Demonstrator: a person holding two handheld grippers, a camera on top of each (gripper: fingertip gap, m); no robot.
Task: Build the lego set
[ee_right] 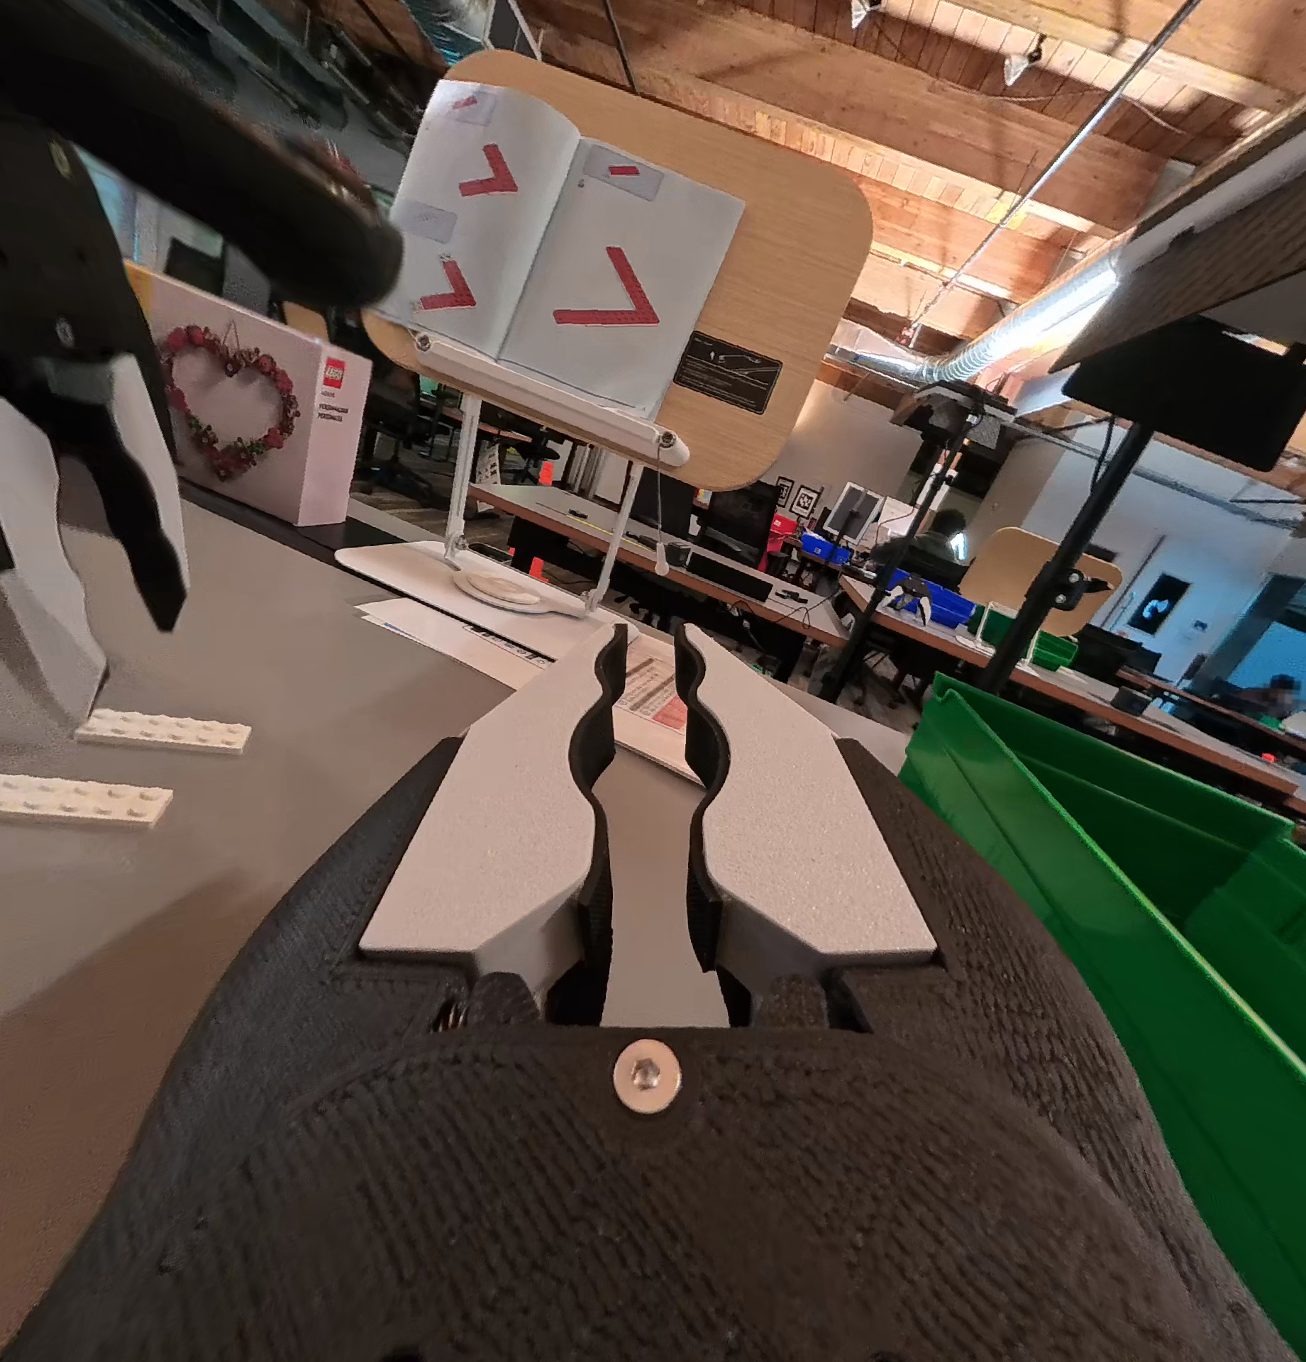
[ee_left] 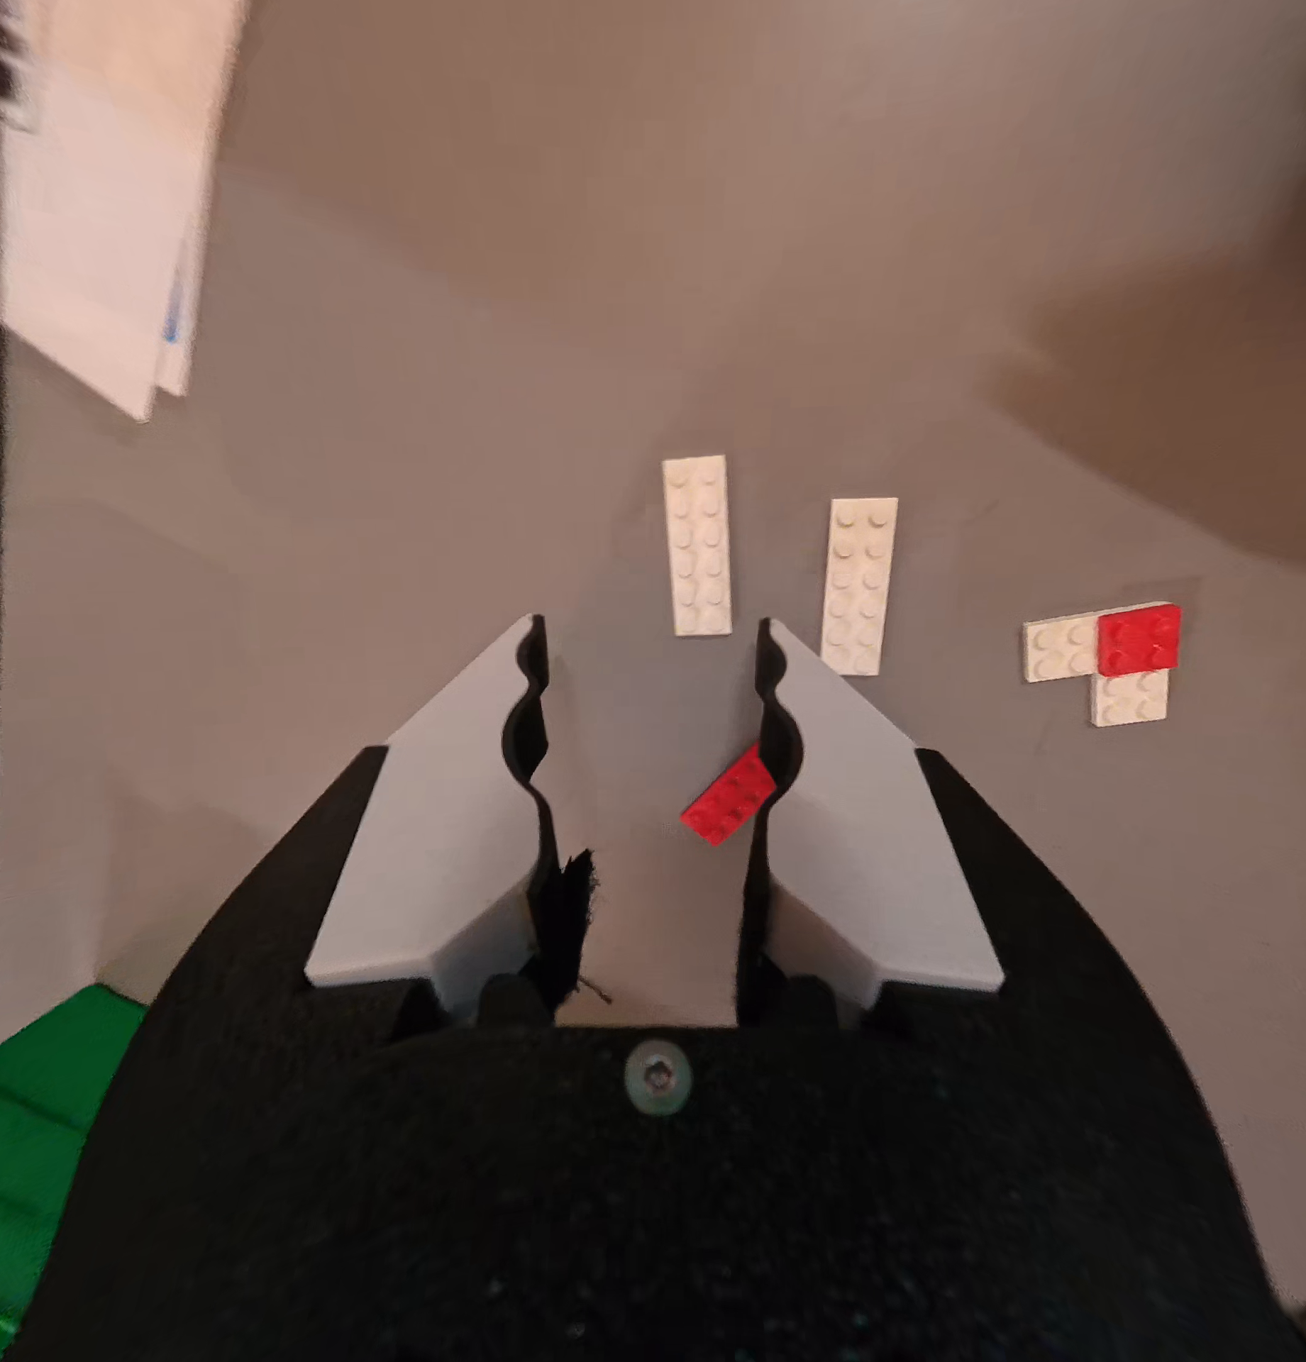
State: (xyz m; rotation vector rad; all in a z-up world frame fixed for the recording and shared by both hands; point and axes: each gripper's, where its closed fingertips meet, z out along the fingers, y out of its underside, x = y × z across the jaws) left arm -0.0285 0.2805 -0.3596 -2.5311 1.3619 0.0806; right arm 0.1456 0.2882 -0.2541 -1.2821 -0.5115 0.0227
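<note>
In the left wrist view my left gripper [ee_left: 651, 623] is open above the grey table. A small red plate [ee_left: 727, 803] shows between its fingers, tilted and partly hidden by the right finger; I cannot tell whether it touches the pad. Two long white plates [ee_left: 697, 545] [ee_left: 860, 586] lie just beyond the fingertips. To the right lies an L of white plates topped by a red square plate [ee_left: 1140, 637]. In the right wrist view my right gripper [ee_right: 651, 637] is low over the table, empty, jaws a narrow gap apart. The left gripper [ee_right: 123, 663] hangs over the white plates [ee_right: 163, 730].
A green bin [ee_right: 1151, 921] stands at the right and shows in the left wrist view [ee_left: 38, 1105]. An open instruction booklet [ee_right: 561, 243] sits on a wooden stand behind, next to a set box [ee_right: 259, 413]. Papers [ee_right: 487, 634] lie on the table's far side. The tips of one gripper are about 20 cm away from the tips of the other.
</note>
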